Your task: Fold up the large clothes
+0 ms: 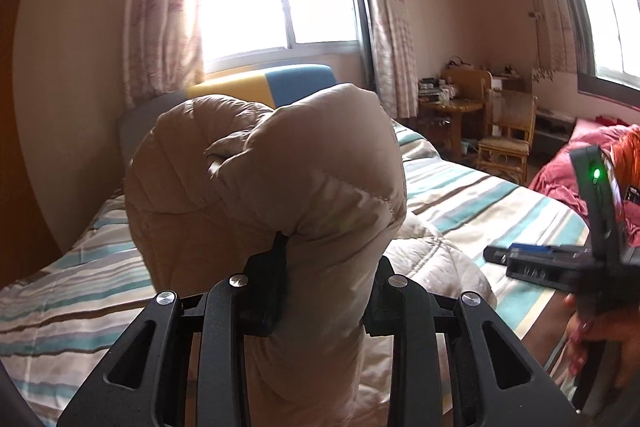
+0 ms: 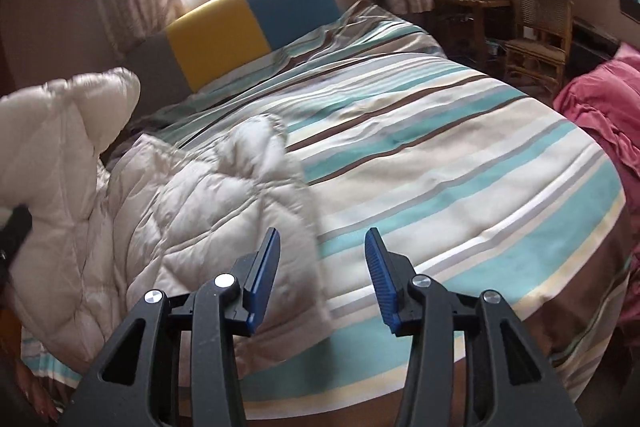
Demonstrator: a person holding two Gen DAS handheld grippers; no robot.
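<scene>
A beige quilted down jacket [image 1: 264, 171] bulges up in front of my left gripper [image 1: 324, 259], which is shut on a thick fold of it and holds it lifted above the bed; the fingertips are buried in the fabric. In the right wrist view the same jacket [image 2: 172, 203] lies bunched on the left part of the striped bedspread [image 2: 440, 147], one part raised at the far left. My right gripper [image 2: 322, 251] is open and empty above the bed, just right of the jacket's edge. It also shows in the left wrist view [image 1: 560, 259], at the right.
A yellow and blue headboard [image 2: 256, 23] stands under the window. A pink blanket [image 2: 600, 107] lies at the bed's right side. Wicker chairs [image 1: 508, 135] and a cluttered wooden table [image 1: 448, 103] stand at the far right.
</scene>
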